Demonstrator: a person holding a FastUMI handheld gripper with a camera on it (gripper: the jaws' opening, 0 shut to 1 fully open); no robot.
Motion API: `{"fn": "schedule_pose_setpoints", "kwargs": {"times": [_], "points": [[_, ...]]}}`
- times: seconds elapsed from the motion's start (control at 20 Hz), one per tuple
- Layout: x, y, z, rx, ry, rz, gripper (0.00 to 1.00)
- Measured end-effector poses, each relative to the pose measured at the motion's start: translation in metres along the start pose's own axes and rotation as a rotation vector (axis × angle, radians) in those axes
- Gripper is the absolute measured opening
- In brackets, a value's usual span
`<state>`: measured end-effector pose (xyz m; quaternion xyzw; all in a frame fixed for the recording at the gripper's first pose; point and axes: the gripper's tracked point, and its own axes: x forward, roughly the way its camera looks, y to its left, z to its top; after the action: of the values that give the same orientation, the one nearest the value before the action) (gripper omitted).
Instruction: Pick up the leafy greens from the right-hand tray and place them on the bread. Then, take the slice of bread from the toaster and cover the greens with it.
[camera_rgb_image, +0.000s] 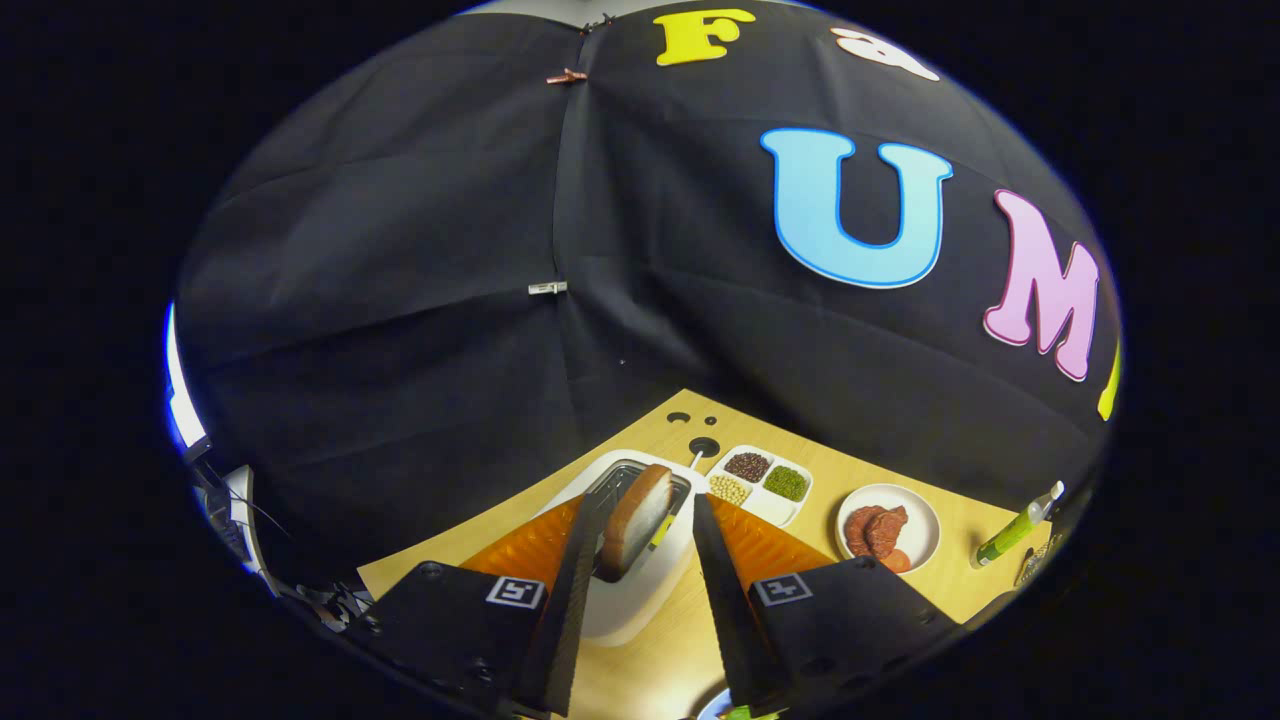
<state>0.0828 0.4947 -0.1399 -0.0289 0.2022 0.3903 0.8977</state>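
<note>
The claw stood fairly wide, its fingers parted with nothing pressed between them. The bread rose out of the toaster in the gap, nearer the left finger, though whether that finger touched it could not be told. The slice leaned a little to one side in its slot.

Beyond the toaster on the surface lay a divided tray of beans and seeds, and right of it a plate with reddish slices. Farther right lay a green bottle. A bit of green showed close under the right finger; it was likely the greens, already on the lower bread, but too little was visible to be sure.

The step in hand seemed to be taking the slice. To do it well, the claw should centre on the bread, close gently on its flat faces, then lift straight up along the slot so the crust clears the toaster's rim.
</note>
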Motion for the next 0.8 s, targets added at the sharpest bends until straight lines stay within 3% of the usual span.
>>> {"fn": "schedule_pose_setpoints", "kwargs": {"times": [0.25,0.6,0.75,0.8], "points": [[0.051,0.003,-0.014,0.003,0.084,-0.064,0.62],[0.080,-0.002,-0.039,0.032,0.186,-0.138,0.63],[0.084,-0.001,-0.049,0.067,0.217,-0.147,0.25],[0.083,-0.001,-0.047,0.081,0.219,-0.146,0.21]]}}
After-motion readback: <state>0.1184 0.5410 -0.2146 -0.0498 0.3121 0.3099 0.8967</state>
